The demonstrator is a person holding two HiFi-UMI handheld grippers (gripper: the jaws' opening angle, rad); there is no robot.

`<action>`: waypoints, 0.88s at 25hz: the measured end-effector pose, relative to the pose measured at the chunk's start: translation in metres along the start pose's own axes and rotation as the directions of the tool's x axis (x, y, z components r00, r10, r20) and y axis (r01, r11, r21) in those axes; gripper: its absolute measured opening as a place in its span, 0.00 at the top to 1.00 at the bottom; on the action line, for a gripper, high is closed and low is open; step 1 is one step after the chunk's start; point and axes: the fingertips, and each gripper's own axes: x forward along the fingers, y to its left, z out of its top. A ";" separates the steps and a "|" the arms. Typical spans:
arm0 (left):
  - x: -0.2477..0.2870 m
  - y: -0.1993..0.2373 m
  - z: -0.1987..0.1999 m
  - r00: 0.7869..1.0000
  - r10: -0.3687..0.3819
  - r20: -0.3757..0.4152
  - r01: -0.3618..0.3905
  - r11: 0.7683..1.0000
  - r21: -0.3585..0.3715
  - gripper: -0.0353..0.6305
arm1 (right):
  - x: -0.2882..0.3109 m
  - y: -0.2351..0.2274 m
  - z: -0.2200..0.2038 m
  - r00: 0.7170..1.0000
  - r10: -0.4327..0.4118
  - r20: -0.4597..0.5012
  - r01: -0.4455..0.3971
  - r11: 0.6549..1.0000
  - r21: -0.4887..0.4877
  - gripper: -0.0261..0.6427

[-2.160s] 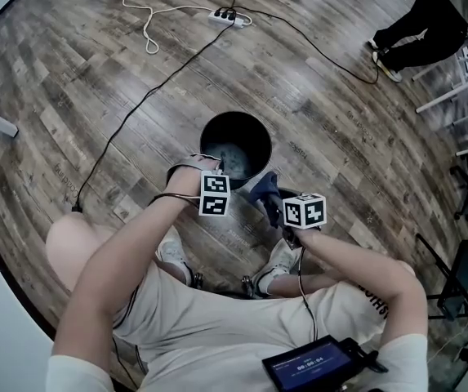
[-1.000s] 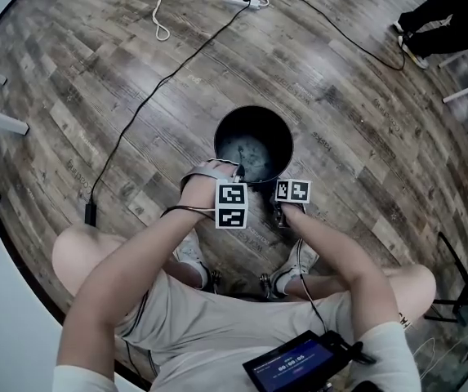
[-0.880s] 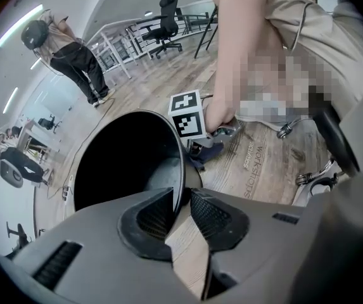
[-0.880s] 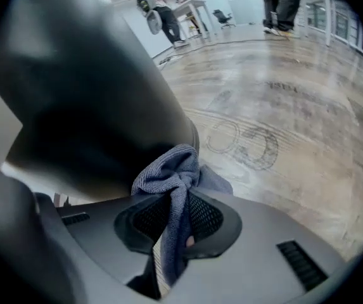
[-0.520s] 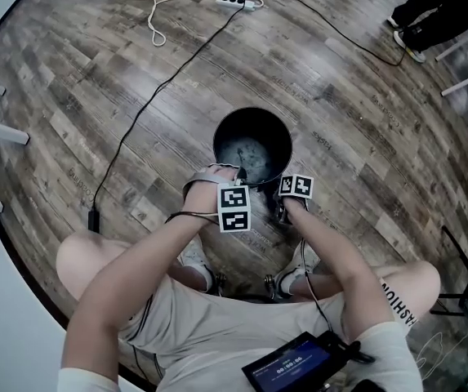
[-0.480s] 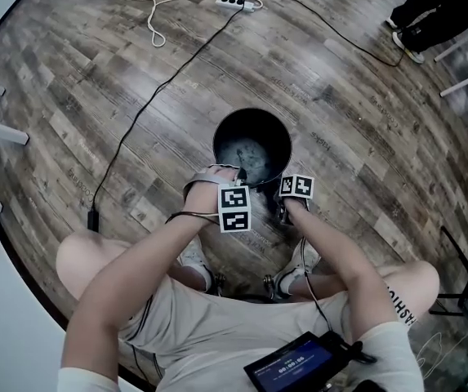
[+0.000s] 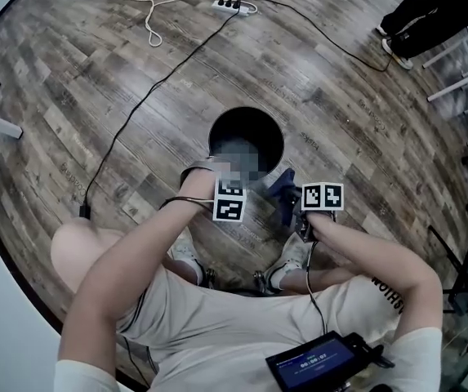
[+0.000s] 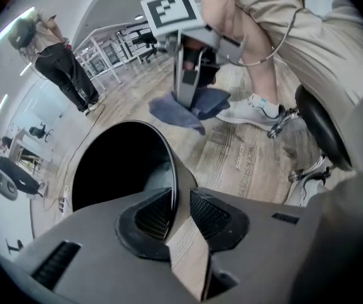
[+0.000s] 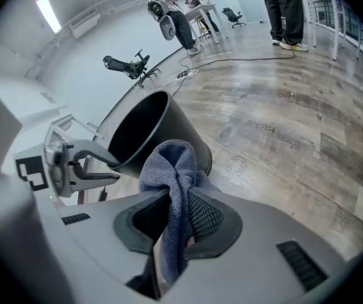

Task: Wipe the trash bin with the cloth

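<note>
Has swung the right gripper (image 9: pixel 178 220) out from the trash bin (image 7: pixel 242 129) since half a second ago, back toward the body and off to the bin's right, baring the blue cloth (image 7: pixel 281 188) in the head view. Grips that cloth tight between the right jaws, a bunched fold standing up past the pads. Pinches the bin's near rim with the left gripper (image 8: pixel 180 208), jaws narrow and closing, thin wall between the pads. Leaves the bin upright on the wood floor (image 7: pixel 95 96), mouth open, long axis vertical. Holds the cloth just beside the bin's near-right wall, apparently clear of it, with that wall ahead and to the left of the right gripper; probably needs only a short sweep leftward to meet it. Bends the right forearm in from the bin's right, gripper aimed toward the wall; reaches the left forearm straight forward, gripper tipped down over the rim.
</note>
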 end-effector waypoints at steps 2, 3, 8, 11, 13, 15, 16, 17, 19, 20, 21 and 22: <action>-0.001 0.004 -0.008 0.998 0.041 -0.042 -0.038 0.998 0.057 0.82 | -0.015 0.016 0.000 0.999 0.027 0.020 -0.028 1.000 0.003 0.86; -0.001 0.005 -0.011 0.997 0.051 -0.054 -0.047 0.996 0.075 0.82 | -0.019 0.024 0.001 0.999 0.040 0.029 -0.040 0.999 -0.002 0.86; 0.005 0.005 -0.018 0.997 0.042 -0.072 -0.037 0.997 0.069 0.82 | -0.008 0.046 0.007 0.996 0.065 0.056 -0.062 0.997 -0.051 0.86; 0.004 0.006 -0.016 0.998 0.018 -0.066 -0.016 0.999 0.030 0.82 | 0.007 0.044 0.015 0.996 0.055 0.070 -0.050 0.996 -0.075 0.86; 0.003 0.004 -0.015 0.998 0.012 -0.060 -0.010 1.000 0.022 0.82 | 0.019 0.042 0.022 0.995 0.053 0.083 -0.044 0.993 -0.105 0.86; 0.002 0.003 -0.014 0.999 0.006 -0.053 -0.005 1.000 0.017 0.83 | 0.031 0.035 0.026 0.996 0.037 0.085 -0.026 0.991 -0.128 0.86; 0.002 0.002 -0.013 0.999 0.004 -0.050 -0.003 1.000 0.014 0.83 | 0.038 0.030 0.025 0.996 0.026 0.082 -0.015 0.991 -0.132 0.86; 0.002 0.002 -0.012 0.999 0.001 -0.047 0.000 1.000 0.011 0.84 | 0.045 0.024 0.024 0.997 0.014 0.079 -0.003 0.991 -0.134 0.86; 0.003 0.001 -0.009 0.999 -0.006 -0.042 0.006 1.000 0.003 0.84 | 0.060 0.013 0.020 0.997 -0.007 0.072 0.017 0.990 -0.142 0.86; 0.004 0.001 -0.008 0.999 -0.008 -0.040 0.008 1.000 -0.001 0.85 | 0.068 0.008 0.018 0.997 -0.016 0.070 0.026 0.989 -0.147 0.86; 0.004 0.001 -0.007 0.999 -0.008 -0.037 0.008 1.000 -0.005 0.85 | 0.075 0.002 0.016 0.997 -0.026 0.068 0.035 0.988 -0.149 0.86; 0.005 0.002 -0.006 0.999 -0.008 -0.034 0.007 1.000 -0.010 0.85 | 0.083 -0.003 0.014 0.997 -0.034 0.066 0.044 0.988 -0.149 0.86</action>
